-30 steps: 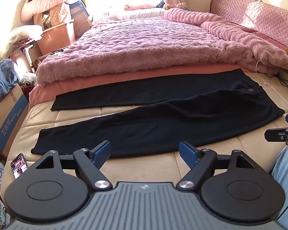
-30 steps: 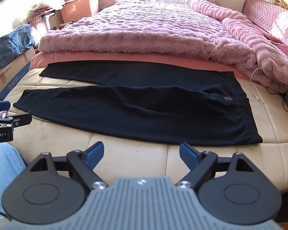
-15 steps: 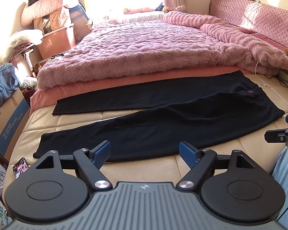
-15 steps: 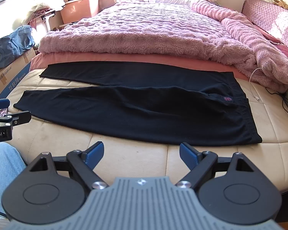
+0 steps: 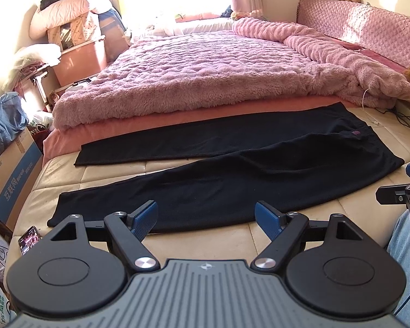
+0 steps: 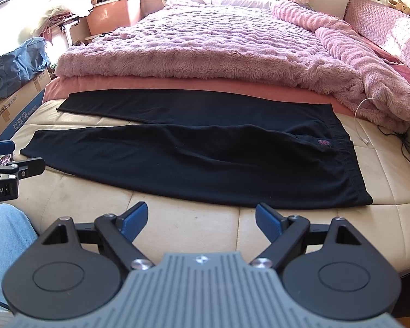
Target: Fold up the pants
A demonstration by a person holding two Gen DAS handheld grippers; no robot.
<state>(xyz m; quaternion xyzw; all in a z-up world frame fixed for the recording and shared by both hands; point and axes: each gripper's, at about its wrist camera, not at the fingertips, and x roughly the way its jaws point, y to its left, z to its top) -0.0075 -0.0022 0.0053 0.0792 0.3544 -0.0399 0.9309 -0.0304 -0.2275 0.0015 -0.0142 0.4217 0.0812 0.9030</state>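
Black pants (image 5: 232,175) lie flat on the cream mattress (image 5: 205,243), legs spread apart to the left, waistband at the right; they also show in the right wrist view (image 6: 205,161). My left gripper (image 5: 206,220) is open and empty, just short of the near leg's front edge. My right gripper (image 6: 201,220) is open and empty, above bare mattress in front of the pants' near edge. Each gripper's tip shows in the other's view: right gripper (image 5: 399,194), left gripper (image 6: 13,169).
A fluffy pink blanket (image 5: 218,76) covers the bed behind the pants. A phone (image 5: 28,239) lies at the mattress's left corner. A cardboard box (image 5: 11,175) and bags stand at the left. A white cable (image 6: 360,125) and black cords lie at the right. My jeans-clad knee (image 6: 2,235) is near.
Both grippers have drifted slightly; the left view has shifted so the pants sit a little further right and higher. Both grippers stay open and the pants have not moved.
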